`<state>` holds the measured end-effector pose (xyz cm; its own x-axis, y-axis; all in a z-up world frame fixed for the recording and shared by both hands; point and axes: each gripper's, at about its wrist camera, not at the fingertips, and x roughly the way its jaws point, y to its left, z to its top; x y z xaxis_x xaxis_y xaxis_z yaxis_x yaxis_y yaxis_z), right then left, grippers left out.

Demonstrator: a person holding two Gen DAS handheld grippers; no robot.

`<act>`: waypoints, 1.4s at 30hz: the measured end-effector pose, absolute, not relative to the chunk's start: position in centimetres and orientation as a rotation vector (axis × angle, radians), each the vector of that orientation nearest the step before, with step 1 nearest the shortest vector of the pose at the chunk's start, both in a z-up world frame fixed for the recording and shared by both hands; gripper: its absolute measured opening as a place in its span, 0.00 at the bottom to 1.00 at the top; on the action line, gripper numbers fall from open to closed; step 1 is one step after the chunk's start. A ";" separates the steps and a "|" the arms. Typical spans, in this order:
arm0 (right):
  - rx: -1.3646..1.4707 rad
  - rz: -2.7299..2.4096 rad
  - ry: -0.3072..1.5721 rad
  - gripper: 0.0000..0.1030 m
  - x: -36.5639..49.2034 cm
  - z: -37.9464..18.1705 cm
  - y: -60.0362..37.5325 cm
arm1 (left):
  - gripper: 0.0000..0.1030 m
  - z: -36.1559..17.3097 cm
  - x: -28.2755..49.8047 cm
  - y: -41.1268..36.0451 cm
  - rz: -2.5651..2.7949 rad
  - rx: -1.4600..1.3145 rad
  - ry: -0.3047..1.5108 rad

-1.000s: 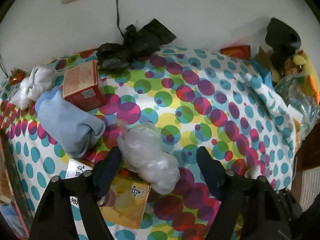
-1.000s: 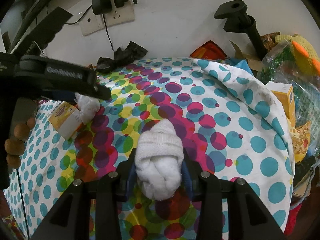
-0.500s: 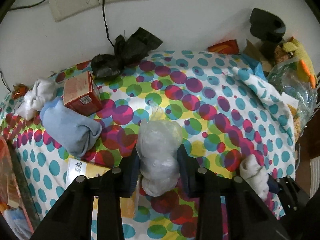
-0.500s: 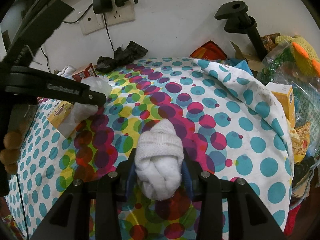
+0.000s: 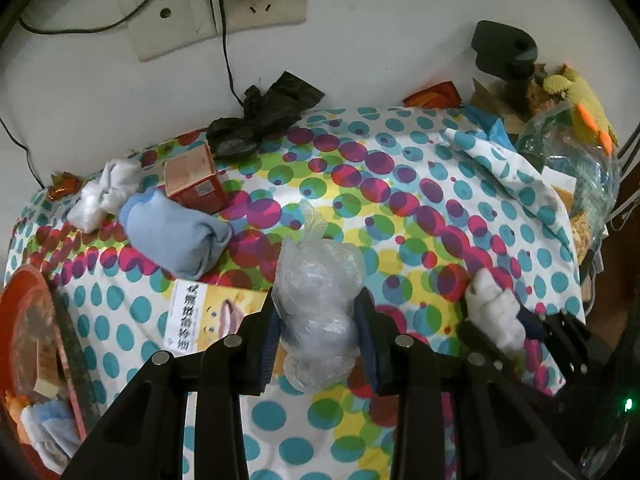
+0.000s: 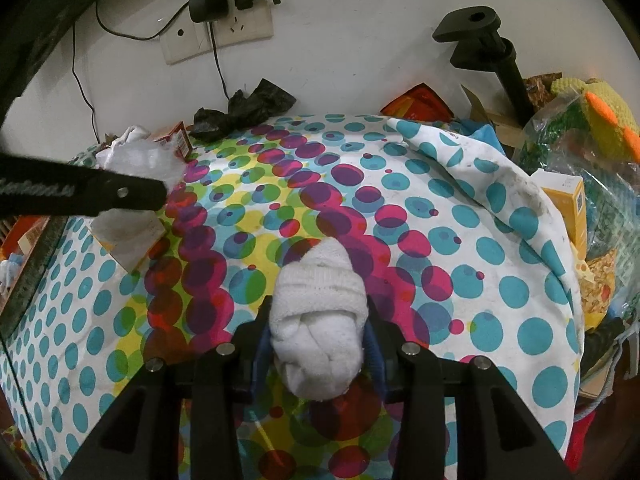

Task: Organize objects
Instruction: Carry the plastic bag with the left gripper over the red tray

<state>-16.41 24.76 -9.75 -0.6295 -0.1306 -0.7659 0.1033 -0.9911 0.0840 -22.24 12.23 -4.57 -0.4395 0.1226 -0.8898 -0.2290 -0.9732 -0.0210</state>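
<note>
Spread across the whole surface, a polka-dot cloth (image 5: 420, 208) in teal, pink, purple and yellow, butted against a white wall with a double socket plate (image 5: 224, 4) and plugged-in charger. At the right edge, a heap of clutter: clear bag with a yellow knitted toy (image 5: 580, 92), black clamp stand (image 6: 480, 40) rising behind it, yellow carton (image 6: 568, 204) wedged against the cloth's folded corner. Along the far side by the wall, a crumpled black plastic bag (image 5: 260, 116). Left of centre, a rolled light-blue cloth (image 5: 176, 232) lying on the dots, touching a small red box (image 5: 196, 178) behind it, with a loose white sock (image 5: 104, 192) just beside both. Nearer the camera, a flat yellow packet (image 5: 200, 316) with printed characters, partly hidden under the gripper. At the far left, the rim of a red basket (image 5: 36, 280) with small items inside.

Held clear of the cloth in the left gripper (image 5: 318, 332), a knotted clear plastic bag bundle (image 5: 316, 292), pads pressed in on both sides, knot pointing away. Clamped in the right gripper (image 6: 318, 340), a rolled white sock (image 6: 320, 316), low over the pink and purple dots near the cloth's middle, jaws squeezing its sides. Seen from the left wrist, the same sock and gripper at lower right.
</note>
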 end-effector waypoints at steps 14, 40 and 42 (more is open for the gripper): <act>1.294 -2.740 -0.006 0.40 -16.4 -9.8 24.5 | 0.31 -2.1 -18.5 7.5 2.550 -1.498 0.147; 1.307 -2.759 0.038 0.40 -16.3 -9.9 24.6 | 0.31 0.2 -16.4 -10.3 2.773 -1.566 -0.068; 1.308 -2.760 0.038 0.40 -16.3 -10.0 24.7 | 0.31 -0.1 -16.4 -11.8 2.795 -1.583 -0.083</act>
